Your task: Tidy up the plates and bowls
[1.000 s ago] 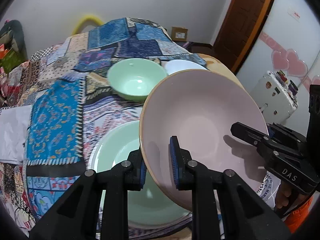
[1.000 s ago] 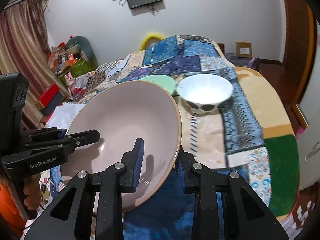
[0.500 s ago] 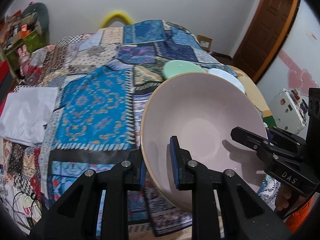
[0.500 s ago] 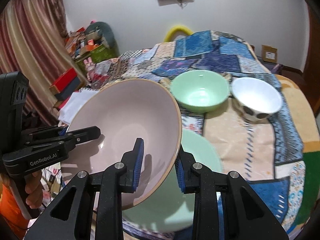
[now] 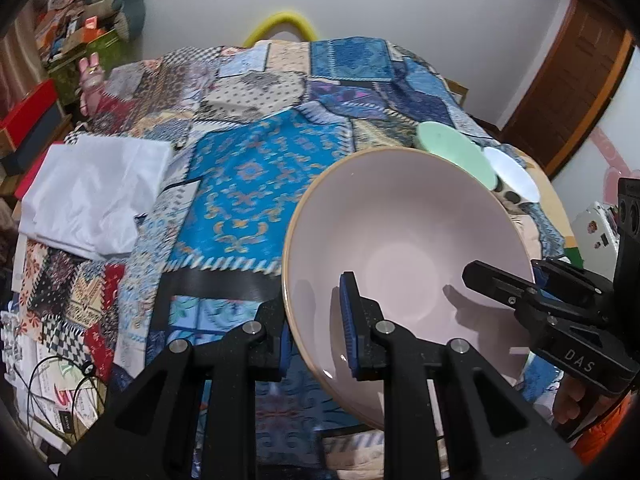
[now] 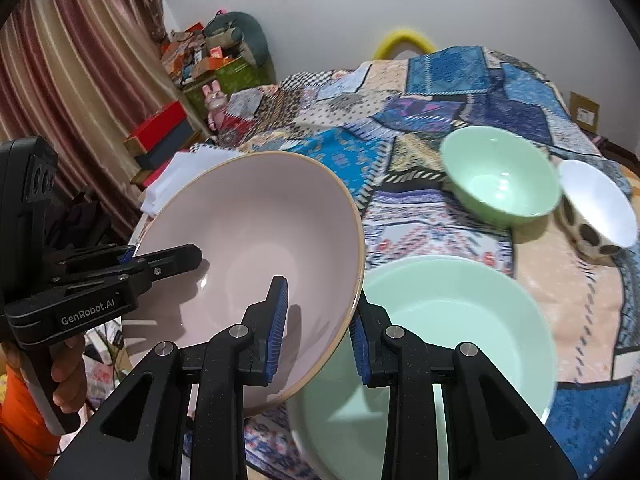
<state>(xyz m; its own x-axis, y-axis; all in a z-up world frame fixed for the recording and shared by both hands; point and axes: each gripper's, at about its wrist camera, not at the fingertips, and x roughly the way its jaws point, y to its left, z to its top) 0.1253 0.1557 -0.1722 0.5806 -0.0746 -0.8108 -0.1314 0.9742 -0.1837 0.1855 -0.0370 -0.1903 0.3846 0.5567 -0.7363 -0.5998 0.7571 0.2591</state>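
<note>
- Right up close in the left wrist view, the left gripper (image 5: 314, 320) is clamped on the near-left rim of the big pink bowl (image 5: 404, 256), with one blue pad inside the bowl and the other behind its outer wall.
- Low in the right wrist view, the right gripper (image 6: 318, 330) pinches the opposite rim of the same pink bowl (image 6: 256, 256), again one pad inside and one outside, so the bowl hangs tilted between the two tools, clear of the cloth.
- Each tool shows in the other's view: the right gripper (image 5: 532, 300) reaches in from the right edge of the left view, and the left gripper (image 6: 132, 266) from the left edge of the right view, with a hand (image 6: 66, 372) wrapped round its handle.
- The pink bowl is empty.
- Just beside it, at lower right of the right view, a wide pale green plate (image 6: 460, 340) lies flat on the patchwork cloth (image 6: 420, 216), nothing on it; the bowl's rim overlaps its left edge in the picture.
- Farther back, at upper right, a green bowl (image 6: 500, 178) stands upright and empty.
- Touching its right side, or very nearly, is a white bowl (image 6: 600, 204) with dark spots on its outer wall, also empty.
- Both bowls peek over the pink rim in the left view, the green bowl (image 5: 454, 150) and the white bowl (image 5: 512, 178).
- Off to the left of that view, a folded white cloth (image 5: 96, 192) lies on the patchwork.
- Beyond the table's far edge, a yellow hoop (image 6: 404, 40) stands against the wall.
</note>
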